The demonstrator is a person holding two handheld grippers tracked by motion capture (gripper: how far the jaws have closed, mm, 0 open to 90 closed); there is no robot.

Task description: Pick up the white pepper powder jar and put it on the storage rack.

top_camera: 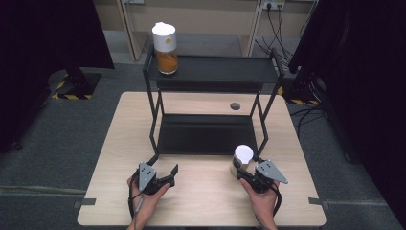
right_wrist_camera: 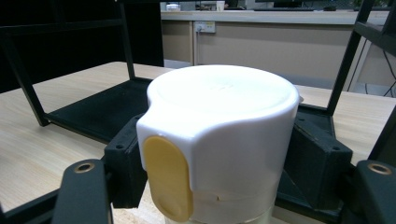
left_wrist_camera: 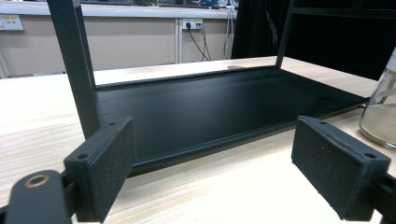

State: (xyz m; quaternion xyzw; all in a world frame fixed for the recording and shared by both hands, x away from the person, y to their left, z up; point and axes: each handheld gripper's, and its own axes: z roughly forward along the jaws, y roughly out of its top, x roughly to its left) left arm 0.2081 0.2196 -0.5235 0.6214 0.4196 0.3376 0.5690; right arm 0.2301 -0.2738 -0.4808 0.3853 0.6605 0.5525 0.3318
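Right gripper [top_camera: 245, 168] clamps white-capped jar [top_camera: 242, 156]; contents hidden.

Both forearms come in from the near edge of the table, each hand gripping a tool from behind. The left hand [top_camera: 146, 191] holds the left tool [top_camera: 173, 171] low over the table, pointing forward and to the right, its jaws wide apart with nothing between the pads [left_wrist_camera: 107, 168]. The right hand [top_camera: 261, 194] holds the right tool [top_camera: 239, 168] angled forward and to the left, its jaws pressed against both sides of a jar [top_camera: 242, 158], just under the jar's lid.
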